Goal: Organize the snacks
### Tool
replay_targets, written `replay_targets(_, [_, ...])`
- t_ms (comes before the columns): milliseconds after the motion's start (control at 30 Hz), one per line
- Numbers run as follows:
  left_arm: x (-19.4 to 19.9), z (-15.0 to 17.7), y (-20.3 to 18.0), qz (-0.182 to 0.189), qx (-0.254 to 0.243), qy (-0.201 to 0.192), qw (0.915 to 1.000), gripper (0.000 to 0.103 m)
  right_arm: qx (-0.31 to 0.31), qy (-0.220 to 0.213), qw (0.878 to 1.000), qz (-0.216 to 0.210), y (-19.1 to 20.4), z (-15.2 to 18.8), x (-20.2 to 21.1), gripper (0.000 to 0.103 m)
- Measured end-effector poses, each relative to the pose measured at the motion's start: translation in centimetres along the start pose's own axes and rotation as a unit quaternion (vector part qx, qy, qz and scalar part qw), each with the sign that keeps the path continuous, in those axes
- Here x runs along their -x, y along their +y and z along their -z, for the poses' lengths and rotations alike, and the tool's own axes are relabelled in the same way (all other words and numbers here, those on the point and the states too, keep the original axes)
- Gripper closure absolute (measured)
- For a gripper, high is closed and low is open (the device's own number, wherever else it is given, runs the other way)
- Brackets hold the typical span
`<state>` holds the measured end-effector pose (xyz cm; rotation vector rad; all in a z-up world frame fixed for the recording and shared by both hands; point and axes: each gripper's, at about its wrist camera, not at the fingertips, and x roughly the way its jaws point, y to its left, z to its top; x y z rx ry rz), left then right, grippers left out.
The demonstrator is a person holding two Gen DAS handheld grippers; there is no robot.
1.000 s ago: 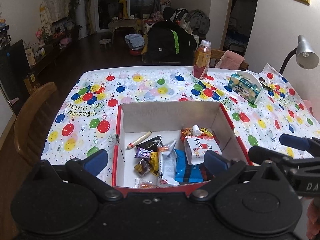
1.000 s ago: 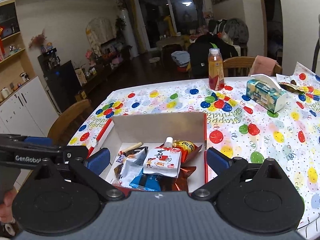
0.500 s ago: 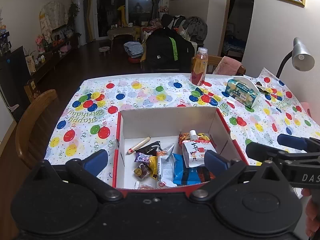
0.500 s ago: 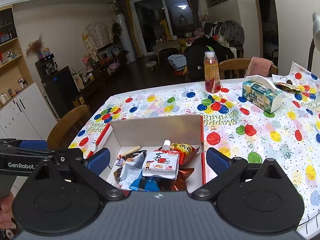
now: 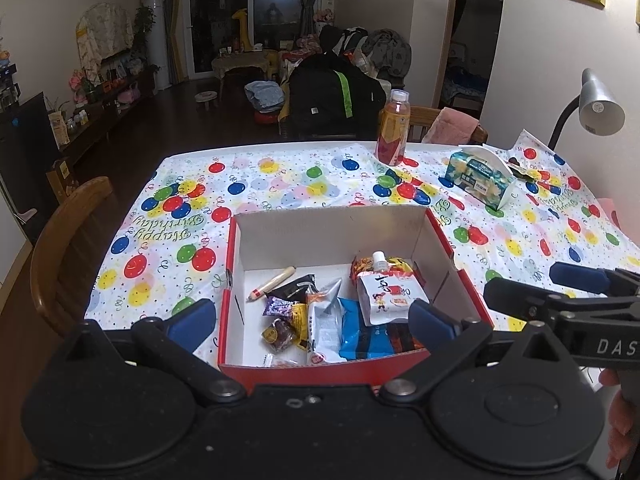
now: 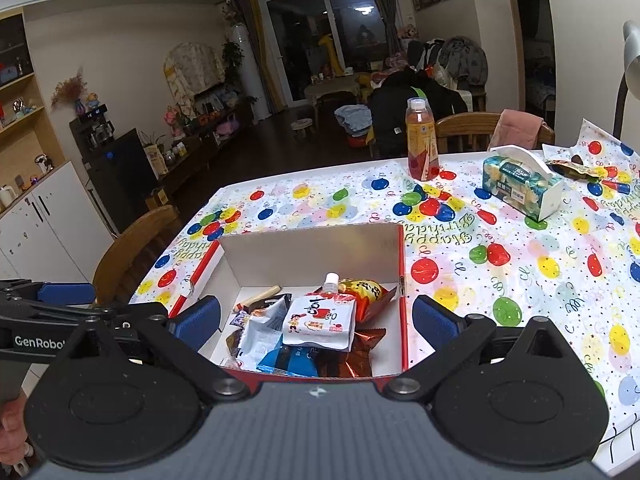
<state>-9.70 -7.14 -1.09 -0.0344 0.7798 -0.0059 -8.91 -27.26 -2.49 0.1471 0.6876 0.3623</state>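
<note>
Snacks lie heaped in the red cardboard box (image 5: 464, 280) at table centre, crowded toward its 3 o'clock wall and near edge. On top: white spouted pouch (image 5: 390, 296), resting on a blue packet (image 5: 360, 338) and an orange-yellow bag (image 6: 366, 290). At 9 o'clock of the heap: silver sachet (image 5: 324, 320), small purple and dark candies, and a tan stick (image 5: 274, 282) lying apart on the box floor.

Left gripper (image 5: 310, 322): jaws spread wide, empty, held back from the box's near wall. Right gripper (image 6: 316, 318): likewise wide apart, empty.

Handling judgement: all items light. Pouch soft, liquid-filled, film likely slippery; firmest hold probably at the cap neck or a sealed edge. Foil bags crinkle and collapse; pinch a seam. Small candies are hard to isolate. Stick rigid, may roll; grip mid-length.

Bottle (image 5: 394, 128) and tissue box (image 5: 478, 178) stand toward 12–1 o'clock, well apart.
</note>
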Motion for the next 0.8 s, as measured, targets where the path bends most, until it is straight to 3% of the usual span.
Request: replay_targets(800, [-0.8,0.1,-2.0,0.012,-0.003,0.009,0.9999,0.001,-0.013,0.003,1.0,0.019,-1.8,0.3,0.5,0.0])
